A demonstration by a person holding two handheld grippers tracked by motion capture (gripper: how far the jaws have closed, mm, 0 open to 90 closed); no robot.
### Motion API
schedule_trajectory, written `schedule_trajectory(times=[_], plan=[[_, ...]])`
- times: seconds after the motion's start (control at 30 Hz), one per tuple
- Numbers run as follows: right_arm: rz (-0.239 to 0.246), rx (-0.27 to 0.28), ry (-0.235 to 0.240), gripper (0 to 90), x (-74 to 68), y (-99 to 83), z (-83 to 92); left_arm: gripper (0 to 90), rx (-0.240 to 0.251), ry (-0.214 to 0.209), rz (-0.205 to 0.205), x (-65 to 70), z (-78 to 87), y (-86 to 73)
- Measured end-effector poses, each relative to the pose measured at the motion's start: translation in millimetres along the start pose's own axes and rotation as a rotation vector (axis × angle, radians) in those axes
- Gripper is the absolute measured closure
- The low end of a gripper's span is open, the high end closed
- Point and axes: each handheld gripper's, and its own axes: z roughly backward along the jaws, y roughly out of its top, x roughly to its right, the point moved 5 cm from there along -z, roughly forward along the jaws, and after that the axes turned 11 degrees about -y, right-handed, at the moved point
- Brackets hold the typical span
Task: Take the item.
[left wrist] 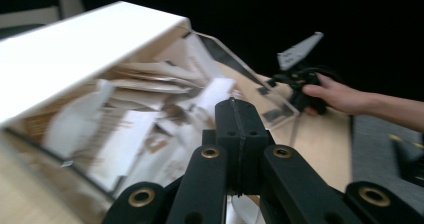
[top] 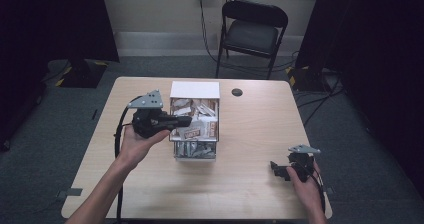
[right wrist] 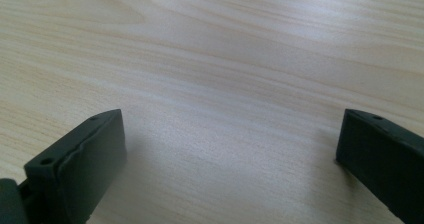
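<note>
The clear box (top: pixel 194 129), white-lidded at its far end and packed with paper sachets (top: pixel 196 126), stands at the middle of the worktop (top: pixel 250 134). The left gripper (top: pixel 186 120) reaches over the box's left wall with its tip above the sachets. In the left gripper view its fingers (left wrist: pixel 239 129) are pressed together, and whether a sachet is pinched between them cannot be told, since the tips hide the contact and the sachets (left wrist: pixel 125 129) are blurred.

The step in hand looks like picking a single sachet out of the box. To do it well, the grip should be checked before lifting: a slow, straight rise clear of the wall, so that neighbouring packets are not dragged out or the light box tipped.

The right gripper (top: pixel 281 169) rests near the worktop's right front edge, well apart from the box, its fingers (right wrist: pixel 80 159) wide apart over bare wood. It could steady the box if it shifts.
</note>
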Motion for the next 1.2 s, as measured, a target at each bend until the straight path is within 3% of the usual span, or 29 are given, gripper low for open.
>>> schedule_trajectory(times=[0.1,0.27,0.57,0.7,0.73,0.87,1.2], plan=[[0.0,0.0,0.0,0.0,0.0,0.0,0.0,90.0,0.006,-0.037,0.01,1.7,-5.0,-0.5],[0.0,0.0,0.0,0.0,0.0,0.0,0.0,84.8,-0.027,-0.046,0.01,1.4,-14.5,-4.0],[0.0,0.0,0.0,0.0,0.0,0.0,0.0,76.9,-0.04,-0.069,0.028,-1.7,-19.0,-6.8],[0.0,0.0,0.0,0.0,0.0,0.0,0.0,77.7,-0.054,-0.07,0.023,-1.4,-19.9,-7.5],[0.0,0.0,0.0,0.0,0.0,0.0,0.0,76.7,-0.077,-0.044,0.011,-1.7,-20.9,-8.5],[0.0,0.0,0.0,0.0,0.0,0.0,0.0,75.2,-0.087,-0.03,0.007,-2.6,-23.3,-9.0],[0.0,0.0,0.0,0.0,0.0,0.0,0.0,81.6,-0.108,-0.045,0.004,-2.8,-23.0,-11.5]])
